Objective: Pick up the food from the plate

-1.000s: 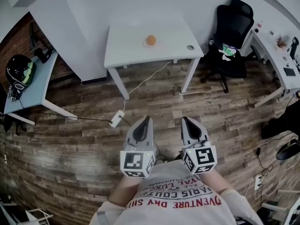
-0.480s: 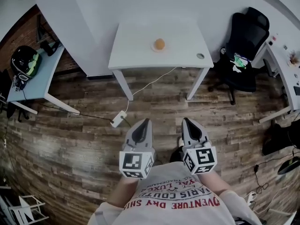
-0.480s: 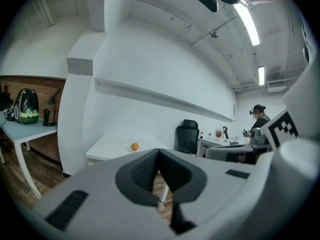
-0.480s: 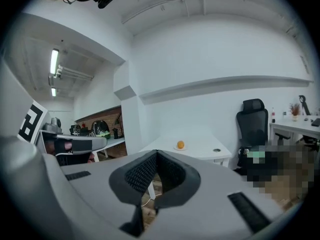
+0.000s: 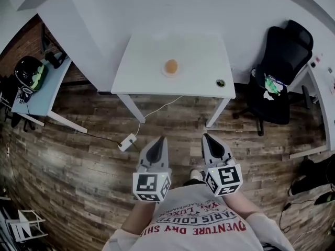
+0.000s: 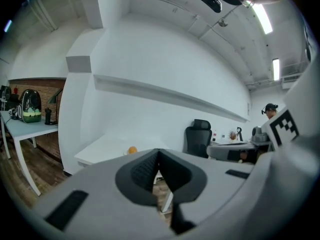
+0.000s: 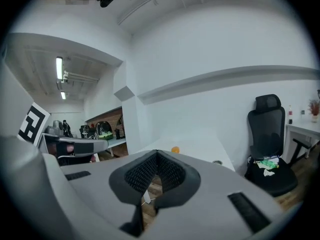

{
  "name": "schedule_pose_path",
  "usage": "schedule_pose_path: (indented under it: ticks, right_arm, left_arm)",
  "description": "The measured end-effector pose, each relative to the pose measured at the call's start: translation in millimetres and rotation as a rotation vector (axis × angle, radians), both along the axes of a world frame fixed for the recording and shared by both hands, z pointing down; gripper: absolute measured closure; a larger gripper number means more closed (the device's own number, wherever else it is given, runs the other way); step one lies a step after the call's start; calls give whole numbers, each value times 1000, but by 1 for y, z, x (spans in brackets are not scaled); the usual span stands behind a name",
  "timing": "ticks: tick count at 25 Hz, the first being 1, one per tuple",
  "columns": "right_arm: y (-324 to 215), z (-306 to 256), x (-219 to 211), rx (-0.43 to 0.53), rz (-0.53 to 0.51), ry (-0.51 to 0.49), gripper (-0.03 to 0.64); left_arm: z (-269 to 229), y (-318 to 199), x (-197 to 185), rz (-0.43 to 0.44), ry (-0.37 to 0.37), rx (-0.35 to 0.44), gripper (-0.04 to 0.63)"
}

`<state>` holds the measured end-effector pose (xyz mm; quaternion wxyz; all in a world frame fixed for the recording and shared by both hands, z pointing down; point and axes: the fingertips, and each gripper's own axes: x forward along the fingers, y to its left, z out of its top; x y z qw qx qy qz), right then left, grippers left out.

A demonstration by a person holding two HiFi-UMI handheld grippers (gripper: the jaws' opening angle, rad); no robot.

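I hold my left gripper point(image 5: 160, 140) and my right gripper point(image 5: 208, 138) low in front of me over the brown wooden plank floor point(image 5: 78, 156). Both pairs of grey tongs with bumpy black pads are pinched tight together with nothing in them. The small round orange food point(image 5: 170, 66) sits on a little flat white plate point(image 5: 177, 72) near the middle of the smooth white square table point(image 5: 204, 56), well apart from both grippers, and a black padded office chair point(image 5: 285, 72) stands near the table on my right.
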<state>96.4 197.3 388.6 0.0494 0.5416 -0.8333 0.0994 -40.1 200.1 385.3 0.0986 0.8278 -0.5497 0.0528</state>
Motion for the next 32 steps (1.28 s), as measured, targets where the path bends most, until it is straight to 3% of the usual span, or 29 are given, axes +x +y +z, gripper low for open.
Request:
schedule_pose_path:
  ticks: [6,10,20,32]
  right_arm:
    - [-54,9,59,-38,-37,17,609]
    - [-73,12,77,-41,-45,5,609]
    - [-121,12,66,-29,-106,12,609]
    - [-239,25,34,-54,-44,43,609]
  left_arm:
    - [6,-50,64,-22,35,-23,589]
    - [8,-65,83,-26,20,-27,590]
    - [5,-117,68,-101,28,-12,589]
    - [19,-243,32,-41,33,-29,590]
